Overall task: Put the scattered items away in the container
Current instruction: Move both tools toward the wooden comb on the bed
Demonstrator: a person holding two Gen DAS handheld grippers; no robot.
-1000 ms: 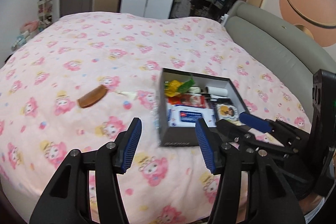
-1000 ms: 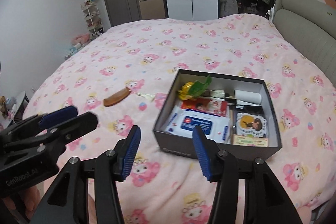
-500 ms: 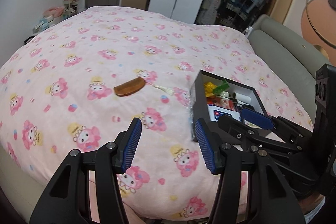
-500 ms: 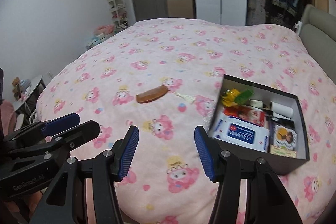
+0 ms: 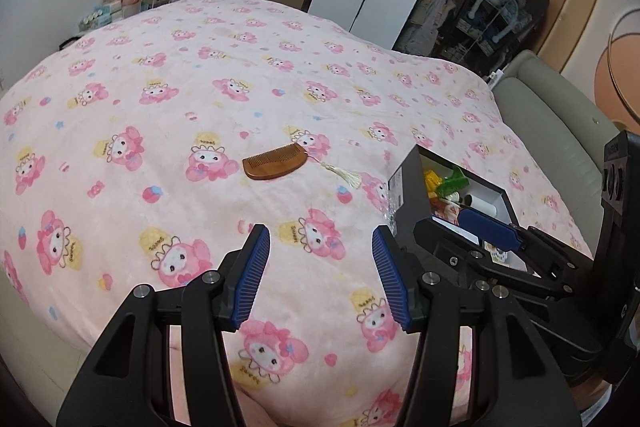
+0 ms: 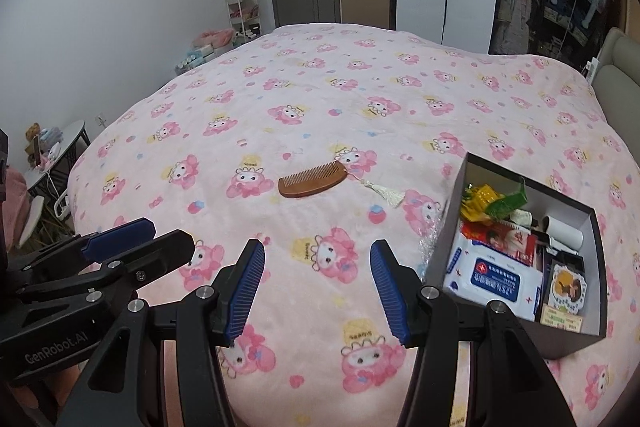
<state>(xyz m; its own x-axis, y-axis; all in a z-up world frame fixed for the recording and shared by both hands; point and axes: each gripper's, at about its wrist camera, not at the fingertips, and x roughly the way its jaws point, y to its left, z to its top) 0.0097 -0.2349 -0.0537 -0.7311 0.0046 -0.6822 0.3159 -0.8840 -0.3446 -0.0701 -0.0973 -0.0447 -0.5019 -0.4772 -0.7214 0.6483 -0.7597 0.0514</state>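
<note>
Your left wrist camera looks forward along its black, blue-padded left gripper from the near edge of the pink cartoon-print bedspread, angled down, facing the far wardrobe. Your right wrist camera sits just beside it, looking the same way over the right gripper. Both share the brown wooden comb and the open dark cardboard box, which lies nearer your right view.

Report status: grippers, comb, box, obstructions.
Left hand-held gripper open, empty. Right hand-held gripper open, empty. Wooden comb flat on the blanket, left of the box. Nothing between grippers and comb.
</note>
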